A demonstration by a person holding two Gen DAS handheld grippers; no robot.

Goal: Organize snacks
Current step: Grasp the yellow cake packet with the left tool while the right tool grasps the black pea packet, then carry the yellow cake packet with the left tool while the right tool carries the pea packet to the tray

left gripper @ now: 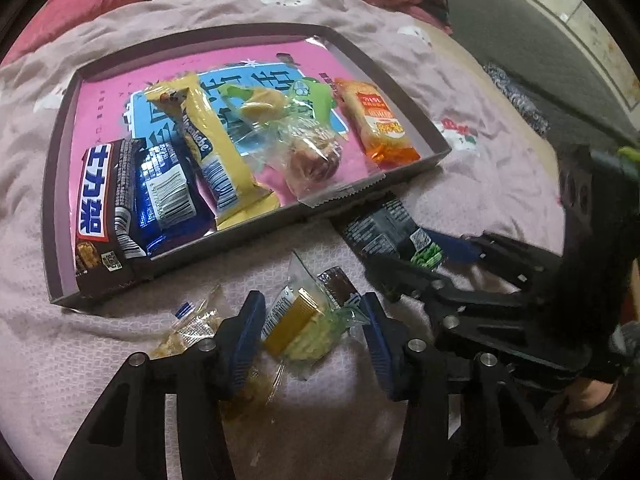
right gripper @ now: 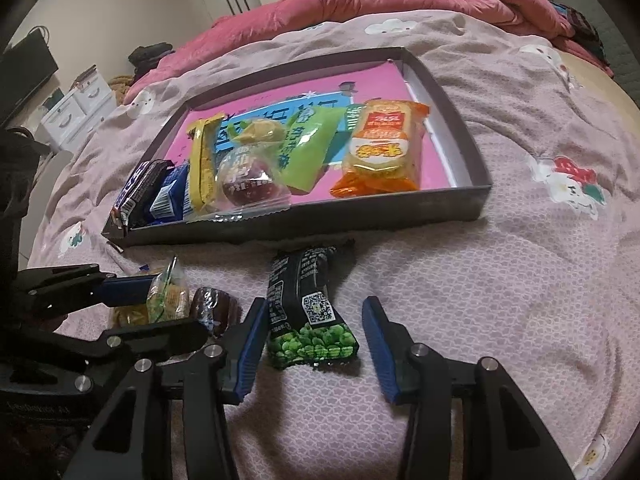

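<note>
A shallow dark box (left gripper: 60,160) with a pink floor lies on the bed and holds several wrapped snacks. Just in front of it my left gripper (left gripper: 313,298) is shut on a clear-wrapped pastry with a gold label (left gripper: 298,326); both blue pads touch its wrapper. A small brown-wrapped snack (left gripper: 338,282) lies right behind the pastry. In the right wrist view a black packet of green peas (right gripper: 308,312) lies flat between the fingers of my right gripper (right gripper: 315,300). Bedsheet shows beside the right pad (right gripper: 380,344), so that gripper is open around the packet.
A clear packet of crackers (left gripper: 188,330) lies left of the left gripper. The two grippers work close together, the left gripper (right gripper: 176,308) just beside the right one. A pink quilt (right gripper: 360,4) is bunched behind the box. White drawers (right gripper: 76,108) stand at the far left.
</note>
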